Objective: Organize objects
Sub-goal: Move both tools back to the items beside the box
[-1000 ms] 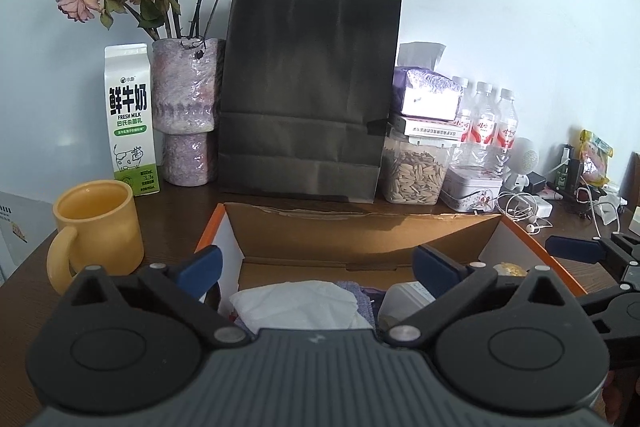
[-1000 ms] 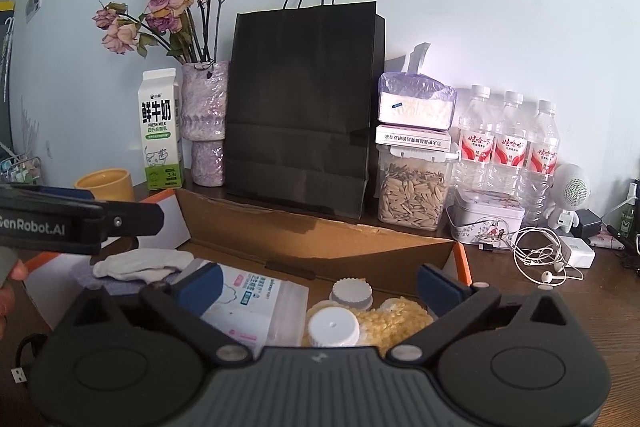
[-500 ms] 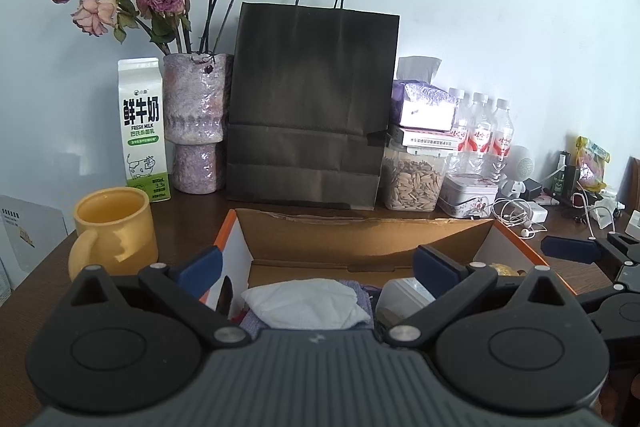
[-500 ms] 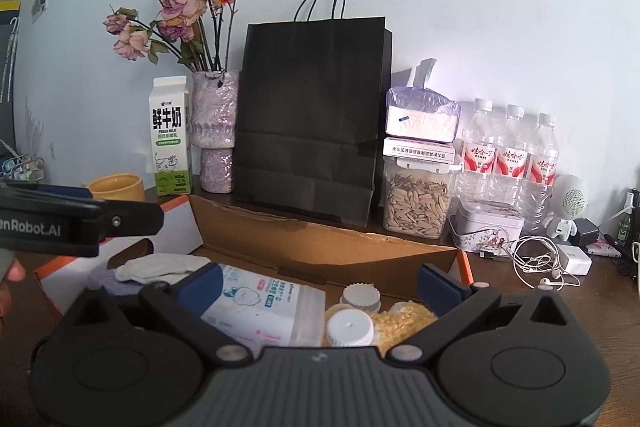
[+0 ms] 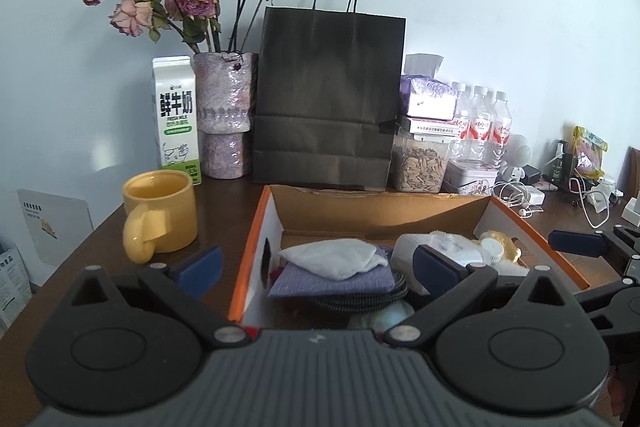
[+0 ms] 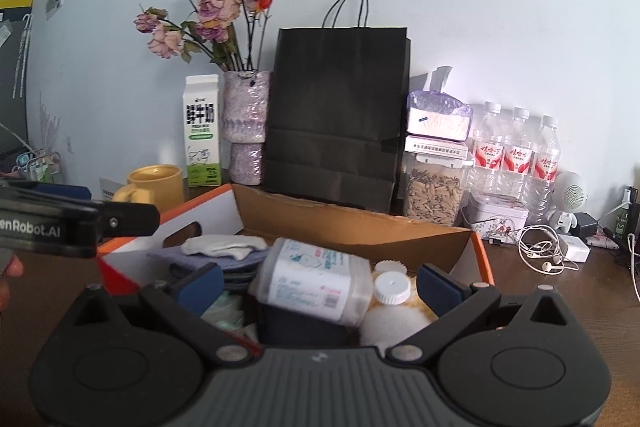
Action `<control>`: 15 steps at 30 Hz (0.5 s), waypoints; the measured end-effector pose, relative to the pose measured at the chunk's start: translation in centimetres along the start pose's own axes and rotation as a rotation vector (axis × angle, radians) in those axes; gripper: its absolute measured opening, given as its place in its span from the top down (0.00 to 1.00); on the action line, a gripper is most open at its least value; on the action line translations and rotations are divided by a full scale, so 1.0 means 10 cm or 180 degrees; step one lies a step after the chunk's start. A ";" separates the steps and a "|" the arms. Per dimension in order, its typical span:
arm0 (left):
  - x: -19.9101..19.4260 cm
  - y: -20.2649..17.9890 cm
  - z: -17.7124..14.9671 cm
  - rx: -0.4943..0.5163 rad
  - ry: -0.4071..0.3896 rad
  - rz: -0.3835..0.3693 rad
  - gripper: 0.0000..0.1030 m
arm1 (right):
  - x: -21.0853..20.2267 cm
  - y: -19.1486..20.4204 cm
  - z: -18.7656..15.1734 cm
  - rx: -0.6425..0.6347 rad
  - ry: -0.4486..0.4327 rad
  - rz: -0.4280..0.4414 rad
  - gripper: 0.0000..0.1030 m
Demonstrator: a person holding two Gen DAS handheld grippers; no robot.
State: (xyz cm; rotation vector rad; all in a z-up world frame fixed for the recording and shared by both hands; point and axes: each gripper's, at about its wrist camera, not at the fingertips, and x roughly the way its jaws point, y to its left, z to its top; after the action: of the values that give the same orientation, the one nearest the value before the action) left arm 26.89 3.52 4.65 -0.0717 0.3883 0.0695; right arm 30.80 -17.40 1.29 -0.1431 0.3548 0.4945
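The left gripper [image 5: 316, 265] is hovering with its blue-padded fingers [image 5: 199, 265] spread wide apart and gripping nothing, straddling the near left wall of the cardboard box [image 5: 256, 243]. The right gripper [image 6: 318, 281] is likewise holding its fingers [image 6: 439, 283] apart and empty over the box's near end, just above a white labelled bottle [image 6: 316, 281] lying on its side. Inside the box a white cloth [image 5: 334, 256] is lying on a folded purple cloth [image 5: 336, 281], with white caps [image 6: 392, 287] beside the bottle. The box is sitting on the dark desk [image 5: 224, 211], a yellow mug [image 5: 160, 213] to its left and a black paper bag [image 5: 328, 99] standing behind it.
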 end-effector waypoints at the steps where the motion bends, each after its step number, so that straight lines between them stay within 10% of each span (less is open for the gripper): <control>1: -0.04 0.02 -0.01 0.0002 0.0007 0.0010 0.00 | -0.04 0.04 -0.02 -0.0005 0.0008 0.0021 0.00; 15: -0.54 0.45 -0.43 -0.0009 0.0288 0.0215 0.00 | -0.34 0.65 -0.47 -0.0139 0.0428 0.0436 0.00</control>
State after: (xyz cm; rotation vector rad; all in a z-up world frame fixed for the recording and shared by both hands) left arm 19.92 7.37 2.53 -0.0647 0.4812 0.1336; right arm 23.42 -14.20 -2.11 -0.1957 0.4878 0.6300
